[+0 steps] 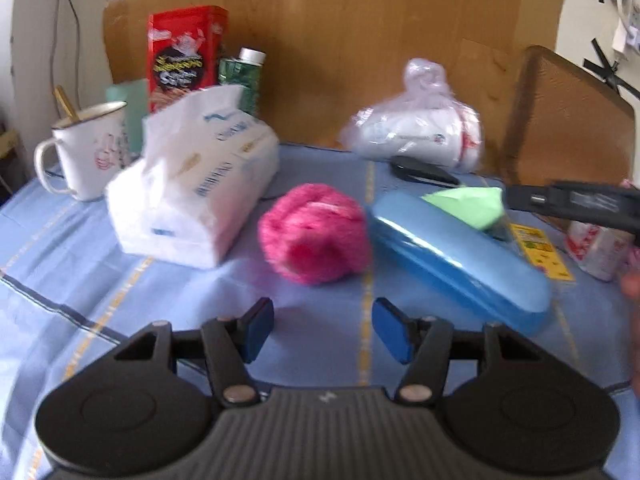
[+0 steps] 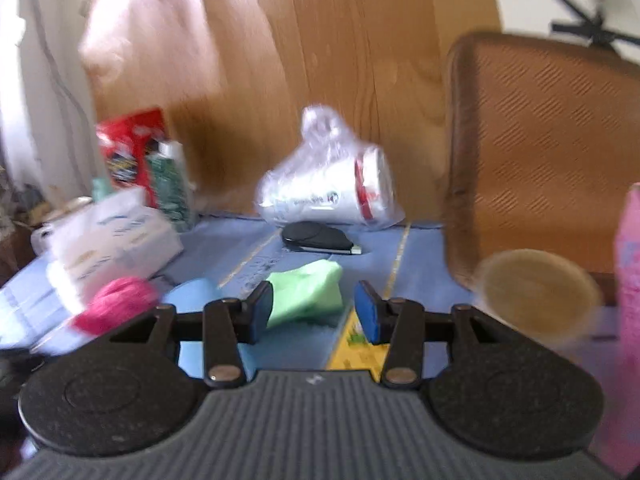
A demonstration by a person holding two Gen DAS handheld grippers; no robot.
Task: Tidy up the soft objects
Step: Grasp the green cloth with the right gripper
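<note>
A fluffy pink ball [image 1: 314,234] lies on the blue cloth [image 1: 120,288], just ahead of my open left gripper [image 1: 323,330]. A light green soft piece [image 1: 468,204] rests on a blue oblong case [image 1: 456,256] to the right. In the right wrist view the green piece [image 2: 308,296] lies just beyond and between the fingers of my open right gripper [image 2: 314,312], not gripped. The pink ball [image 2: 116,306] shows at the left there. The right gripper's black body [image 1: 576,200] enters the left view from the right.
A white tissue pack [image 1: 196,184], a mug with a spoon [image 1: 88,148], a red box [image 1: 184,56] and a green bottle [image 1: 244,76] stand at the left. A plastic bag with white cups [image 1: 420,132] and a black stapler [image 1: 424,170] lie behind. A brown chair [image 2: 540,152] is at the right.
</note>
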